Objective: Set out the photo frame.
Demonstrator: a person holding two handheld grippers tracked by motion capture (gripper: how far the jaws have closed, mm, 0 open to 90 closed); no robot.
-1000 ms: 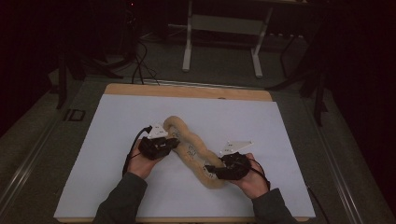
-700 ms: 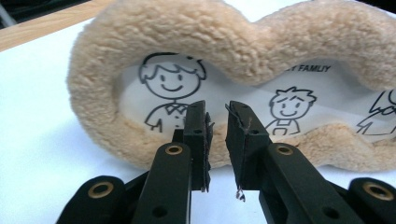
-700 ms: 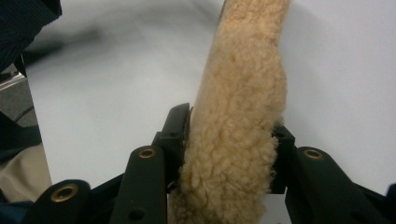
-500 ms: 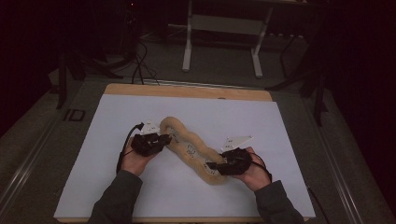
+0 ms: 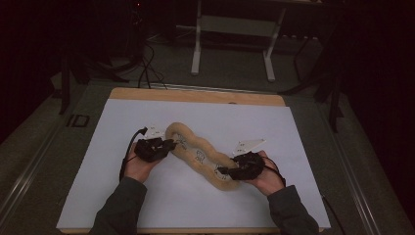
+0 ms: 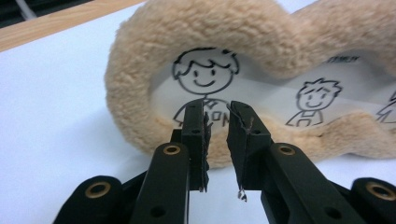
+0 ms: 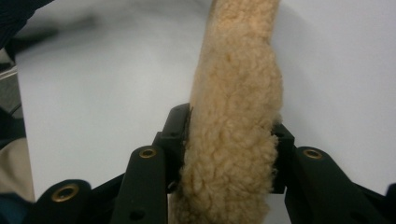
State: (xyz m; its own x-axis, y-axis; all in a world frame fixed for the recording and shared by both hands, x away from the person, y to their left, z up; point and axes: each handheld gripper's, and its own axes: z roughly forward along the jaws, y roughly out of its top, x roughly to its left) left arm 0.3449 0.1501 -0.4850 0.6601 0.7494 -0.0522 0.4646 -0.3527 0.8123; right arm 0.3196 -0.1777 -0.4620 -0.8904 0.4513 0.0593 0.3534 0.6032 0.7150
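Squeezing the fuzzy frame (image 7: 233, 140), the right gripper (image 5: 224, 171) has its near end. The left gripper (image 6: 217, 135), jaws a little apart, maybe touches the far end on the table (image 5: 303, 147).

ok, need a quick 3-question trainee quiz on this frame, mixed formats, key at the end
1. True or false: the right gripper is clamped on the fuzzy tan ring.
2. Multiple choice: in the left gripper view, the left gripper stands A) shut on the ring's fuzzy edge, B) jaws a little apart just short of the fuzzy edge, C) over the wooden table edge.
3. Fill in: through the ring's opening you see a clear sheet printed with cartoon ____.

Key: 1 true; 2 B; 3 children
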